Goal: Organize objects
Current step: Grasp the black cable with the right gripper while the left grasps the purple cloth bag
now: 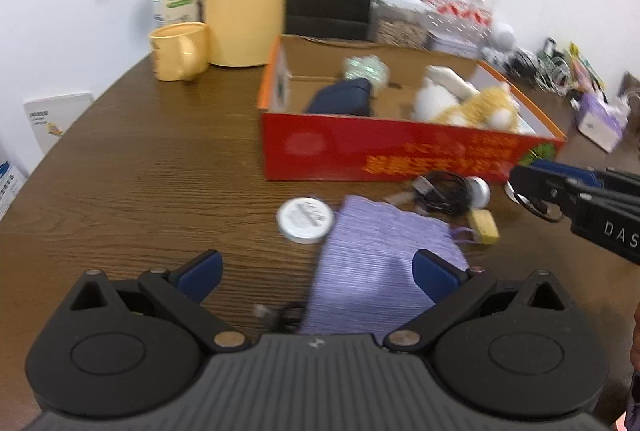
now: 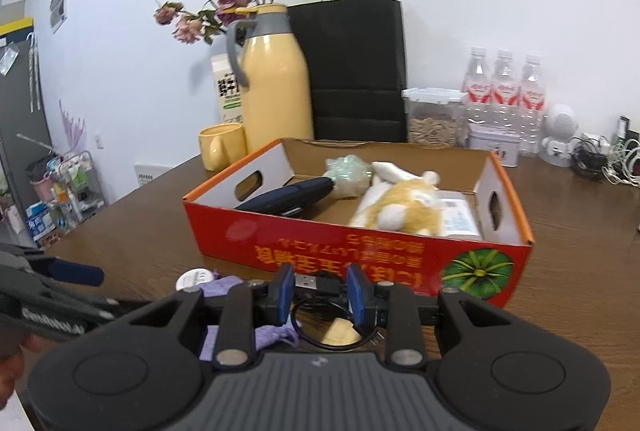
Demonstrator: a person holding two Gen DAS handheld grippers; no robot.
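My right gripper has its fingers closed on the black USB cable, pinching it just behind the stiff plug, with the loose coil drooping below, in front of the red cardboard box. The cable looks light and floppy, so I judge the plug end the surest place to hold; the loops may swing and snag the box rim. My left gripper is open and holds nothing, poised over the lilac pouch, which lies on the table at about 1 o'clock from my left fingers. The pouch looks soft and limp and should bunch easily, so I would pinch an edge. The round white tin at 12 o'clock looks smooth and slippery. In the box lie a plush toy and a dark case.
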